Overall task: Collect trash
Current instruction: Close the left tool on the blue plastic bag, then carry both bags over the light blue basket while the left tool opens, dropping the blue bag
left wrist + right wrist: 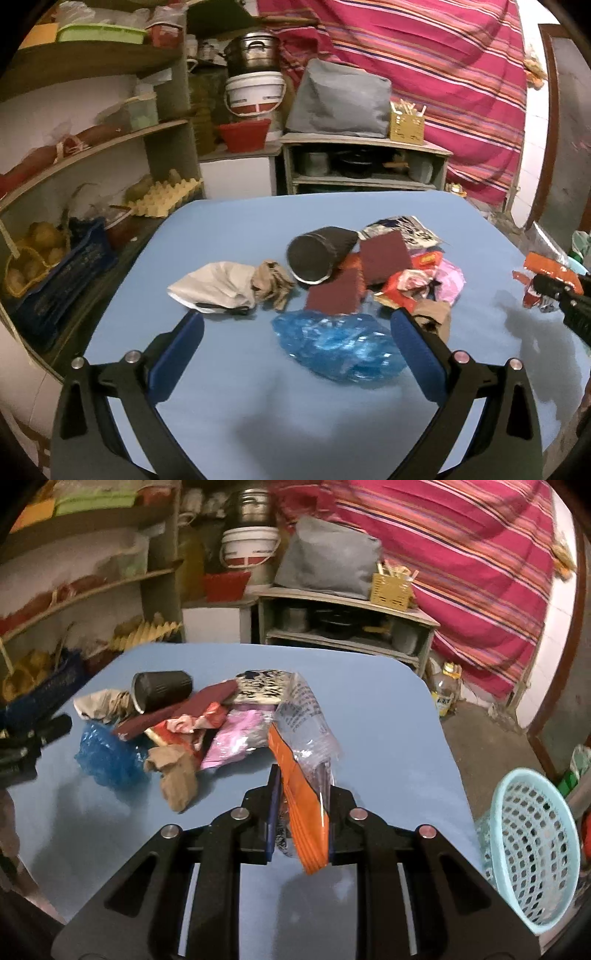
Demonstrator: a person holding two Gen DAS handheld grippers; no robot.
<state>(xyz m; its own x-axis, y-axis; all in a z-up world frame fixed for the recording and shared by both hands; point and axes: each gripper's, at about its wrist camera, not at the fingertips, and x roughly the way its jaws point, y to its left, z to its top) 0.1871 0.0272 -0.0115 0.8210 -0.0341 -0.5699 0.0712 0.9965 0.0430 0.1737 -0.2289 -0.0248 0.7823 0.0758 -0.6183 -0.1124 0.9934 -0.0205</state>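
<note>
Table [388, 716] right edge bare | basket [532, 849] beside it | trash pile [207, 716] left-centre

Striped cloth [424, 74], white bucket [255, 92], egg tray [166, 197], shelves [92, 59].

Matt, smooth blue worktop [229, 236]. Glossy, crinkled blue plastic bag [343, 347]. Matt black ribbed cup [317, 254], probably plastic. Rough, fibrous maroon scouring pads [384, 258]. Soft white cloth pouch [218, 284]; crumpled brown paper [177, 779]. Shiny pink foil wrapper [236, 738]. Clear, glossy plastic packet with an orange strip [306, 738], pinched in the matt black right hand-held gripper [301, 794]. Blue rubbery pads [177, 347] on the left hand-held gripper [295, 332]. Perforated pale-blue plastic basket [535, 849]. Striped woven cloth [424, 74]. Dull metal pot [253, 50].
</note>
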